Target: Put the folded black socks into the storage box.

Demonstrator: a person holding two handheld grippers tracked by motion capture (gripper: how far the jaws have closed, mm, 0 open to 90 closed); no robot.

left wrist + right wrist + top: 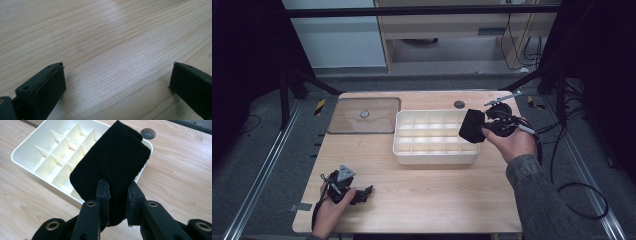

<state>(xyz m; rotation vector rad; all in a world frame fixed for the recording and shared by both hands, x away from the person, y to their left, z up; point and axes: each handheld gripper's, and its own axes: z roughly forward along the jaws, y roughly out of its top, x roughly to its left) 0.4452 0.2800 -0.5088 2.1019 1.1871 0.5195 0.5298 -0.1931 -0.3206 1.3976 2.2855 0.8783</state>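
Left gripper (362, 192) rests low on the tabletop (437, 195), well short of the divided tray (432, 159), jaws spread, empty. Right gripper (117, 202) pinches a folded black cloth (112, 162) by its near end; cloth's long axis runs away from the jaws, far end over the tray's right-hand compartments.

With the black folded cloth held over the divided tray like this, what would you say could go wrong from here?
1. The right gripper pinches only the lower end of the black cloth, so it may slip or unfold.
2. The cloth looks wider than one compartment of the white tray; it could straddle the dividers rather than drop in.
3. The left gripper rests far away and open, so nothing steadies the tray.
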